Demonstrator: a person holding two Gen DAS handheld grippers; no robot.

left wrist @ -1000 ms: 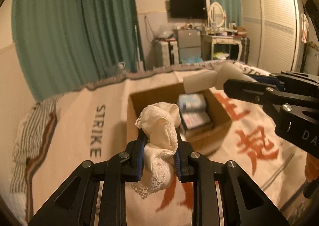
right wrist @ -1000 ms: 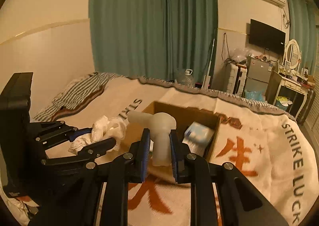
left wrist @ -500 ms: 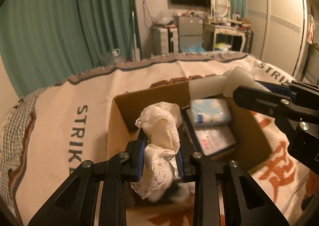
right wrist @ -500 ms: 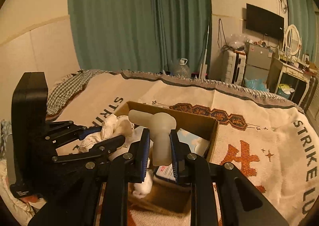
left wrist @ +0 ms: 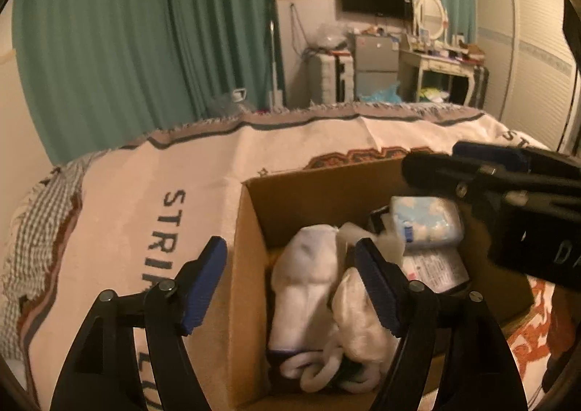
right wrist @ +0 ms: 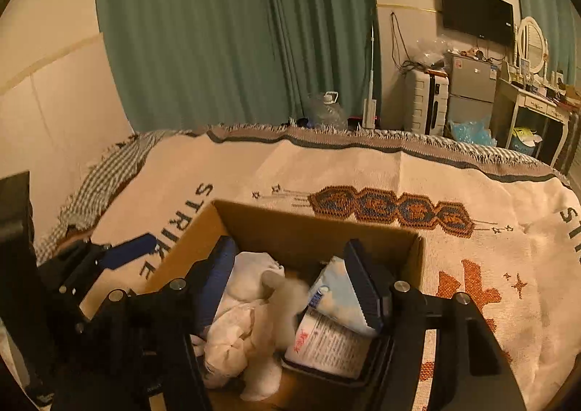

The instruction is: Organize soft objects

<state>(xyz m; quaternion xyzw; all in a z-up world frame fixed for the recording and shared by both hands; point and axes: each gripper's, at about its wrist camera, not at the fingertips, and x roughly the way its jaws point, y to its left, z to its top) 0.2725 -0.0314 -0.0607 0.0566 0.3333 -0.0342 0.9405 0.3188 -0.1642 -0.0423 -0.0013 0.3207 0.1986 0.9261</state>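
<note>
Both your grippers have let go since a second ago: the left gripper (left wrist: pixel 290 276) and right gripper (right wrist: pixel 290 284) gape wide over the cardboard box (left wrist: pixel 312 189), where the lace cloth (left wrist: pixel 359 320) lies among other soft bundles.

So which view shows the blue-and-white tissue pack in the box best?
Left wrist: the tissue pack lies mostly exposed in the cardboard box. In the right wrist view the pack is partly covered by a finger.
</note>
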